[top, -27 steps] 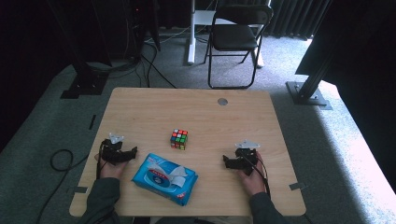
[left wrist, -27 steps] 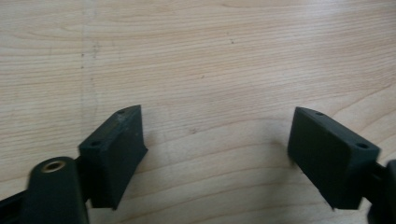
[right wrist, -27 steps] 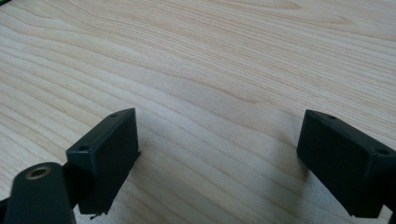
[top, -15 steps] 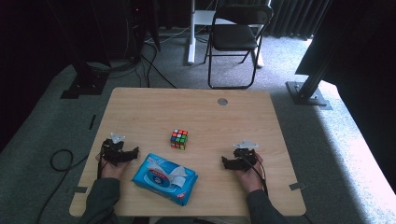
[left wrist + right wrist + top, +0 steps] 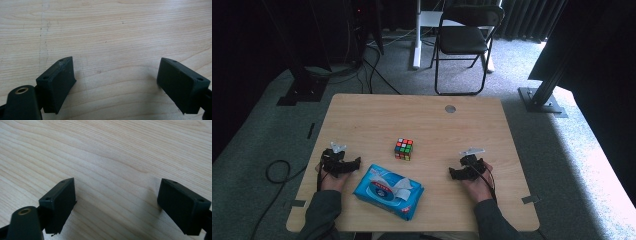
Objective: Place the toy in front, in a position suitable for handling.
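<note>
While both of your grippers rest low on the wooden table (image 5: 377,115) with nothing between their jaws, you have room to plan the first reach properly. Your left gripper (image 5: 343,164) sits near the table's left edge with its jaws spread wide over bare wood, and your right gripper (image 5: 463,171) sits toward the right side, equally wide and empty. Nearest your left one lies the blue pack of wet wipes (image 5: 388,191), flat and angled, close to the near edge; its white flap looks partly lifted, though I cannot tell how far. Farther in, at mid-table, stands the Rubik's cube (image 5: 404,149), apart from the pack. If you go for the pack, I judge it soft and slippery, so approach from its long side, keep the jaws level with the table, and close on the body, not the flap. If you go for the cube, square the jaws to two opposite faces first; a corner grip will likely twist it loose.
</note>
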`<state>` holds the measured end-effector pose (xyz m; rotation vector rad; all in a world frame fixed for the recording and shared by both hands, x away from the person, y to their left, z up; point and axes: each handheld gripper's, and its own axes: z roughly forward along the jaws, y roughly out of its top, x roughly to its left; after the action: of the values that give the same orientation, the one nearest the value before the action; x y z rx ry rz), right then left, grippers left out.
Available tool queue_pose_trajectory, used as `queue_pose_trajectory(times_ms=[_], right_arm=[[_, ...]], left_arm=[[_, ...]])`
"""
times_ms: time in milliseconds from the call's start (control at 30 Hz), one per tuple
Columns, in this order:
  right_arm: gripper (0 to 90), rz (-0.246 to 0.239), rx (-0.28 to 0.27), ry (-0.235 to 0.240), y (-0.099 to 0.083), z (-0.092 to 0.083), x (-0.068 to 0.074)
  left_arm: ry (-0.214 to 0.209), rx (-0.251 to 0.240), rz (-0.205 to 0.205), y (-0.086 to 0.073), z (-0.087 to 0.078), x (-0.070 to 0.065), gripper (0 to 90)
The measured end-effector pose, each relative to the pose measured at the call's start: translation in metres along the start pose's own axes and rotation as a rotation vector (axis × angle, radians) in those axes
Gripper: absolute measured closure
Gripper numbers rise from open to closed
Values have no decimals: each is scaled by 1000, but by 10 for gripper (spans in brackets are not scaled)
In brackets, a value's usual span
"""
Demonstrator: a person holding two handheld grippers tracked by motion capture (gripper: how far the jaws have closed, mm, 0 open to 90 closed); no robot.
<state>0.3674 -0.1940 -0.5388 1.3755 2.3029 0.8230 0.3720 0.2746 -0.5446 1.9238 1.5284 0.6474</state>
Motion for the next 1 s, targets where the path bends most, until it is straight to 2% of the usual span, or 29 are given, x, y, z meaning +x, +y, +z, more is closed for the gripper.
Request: queue_pose_trajectory(times_ms=[133,267,300,367,533,800,1000], right_arm=[[169,-8,1,5,0,-1,-1],[315,-4,-4,4,2,-3,-2],[315,-4,-4,4,2,-3,-2],[376,8,-13,28,2,-4,-3],[376,-5,-40,27,5,-7,0],[379,3,-89,48,12,-15,3],[375,-58,-116,71,16,-17,14]], left_arm=[[-1,-1,1,0,0,0,146],[-3,1,7,1,0,-1,146],[-3,1,7,1,0,-1,146],[-5,1,9,1,1,-1,146],[-8,0,12,1,1,-1,146],[-8,0,12,1,1,-1,146],[-10,-2,10,1,2,-2,146]])
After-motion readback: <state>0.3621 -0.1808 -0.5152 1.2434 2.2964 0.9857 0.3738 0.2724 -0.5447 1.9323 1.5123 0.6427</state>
